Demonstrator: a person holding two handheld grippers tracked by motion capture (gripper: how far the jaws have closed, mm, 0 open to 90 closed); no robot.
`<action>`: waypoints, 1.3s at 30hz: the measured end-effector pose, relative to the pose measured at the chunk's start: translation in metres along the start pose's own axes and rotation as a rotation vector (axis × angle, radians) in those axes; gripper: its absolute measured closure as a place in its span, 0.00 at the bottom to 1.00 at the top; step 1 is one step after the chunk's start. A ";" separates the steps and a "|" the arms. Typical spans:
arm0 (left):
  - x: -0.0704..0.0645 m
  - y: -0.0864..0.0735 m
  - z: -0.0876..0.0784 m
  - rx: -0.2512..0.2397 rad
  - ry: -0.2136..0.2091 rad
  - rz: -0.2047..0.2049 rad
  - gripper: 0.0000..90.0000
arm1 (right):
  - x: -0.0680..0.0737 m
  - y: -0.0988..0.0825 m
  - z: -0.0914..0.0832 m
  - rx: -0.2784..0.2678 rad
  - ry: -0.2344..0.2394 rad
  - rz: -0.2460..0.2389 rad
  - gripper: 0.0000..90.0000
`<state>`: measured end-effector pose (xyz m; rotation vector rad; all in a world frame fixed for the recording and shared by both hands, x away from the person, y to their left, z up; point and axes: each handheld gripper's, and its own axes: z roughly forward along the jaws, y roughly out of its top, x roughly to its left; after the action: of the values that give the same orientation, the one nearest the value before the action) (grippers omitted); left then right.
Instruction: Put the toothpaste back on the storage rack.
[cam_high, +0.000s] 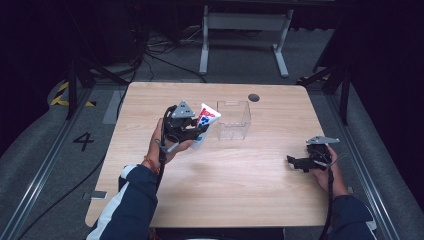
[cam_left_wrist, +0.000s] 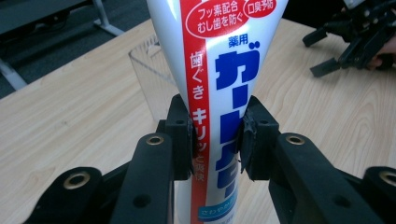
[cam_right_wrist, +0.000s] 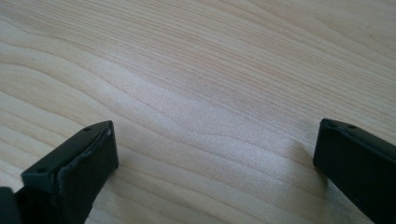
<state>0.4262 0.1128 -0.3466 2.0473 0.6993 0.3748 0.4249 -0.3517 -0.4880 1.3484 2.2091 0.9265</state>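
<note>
The toothpaste tube (cam_left_wrist: 219, 84) is showing a white body with a red stripe running along it, carrying white characters; beside that stripe, large blue characters are standing out, red badges with white script are sitting further up the tube, and a light blue band is crossing it below the blue characters. The left gripper (cam_left_wrist: 217, 140) is looking matt black with brass-coloured screw rings, and a grey plate is topping it. The right gripper (cam_right_wrist: 215, 154) is showing black too. Behind the tube, the box (cam_high: 233, 120) is appearing clear and colourless. The counter (cam_high: 240, 185) is displaying pale wood with a wavy darker grain. Near the tube, the sleeve (cam_high: 131, 200) is showing navy with a white stripe.
</note>
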 end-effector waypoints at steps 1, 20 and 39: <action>0.000 0.003 0.001 -0.004 0.004 0.014 0.77 | 0.000 0.000 0.000 0.000 0.000 -0.001 0.00; 0.005 0.035 0.020 -0.066 -0.002 0.009 0.77 | 0.000 0.000 0.000 -0.001 0.001 -0.003 0.00; 0.005 0.063 0.044 -0.117 0.008 0.016 0.77 | 0.000 0.000 0.000 -0.001 0.002 -0.004 0.00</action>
<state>0.4737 0.0599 -0.3171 1.9426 0.6504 0.4235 0.4245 -0.3518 -0.4880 1.3431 2.2114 0.9277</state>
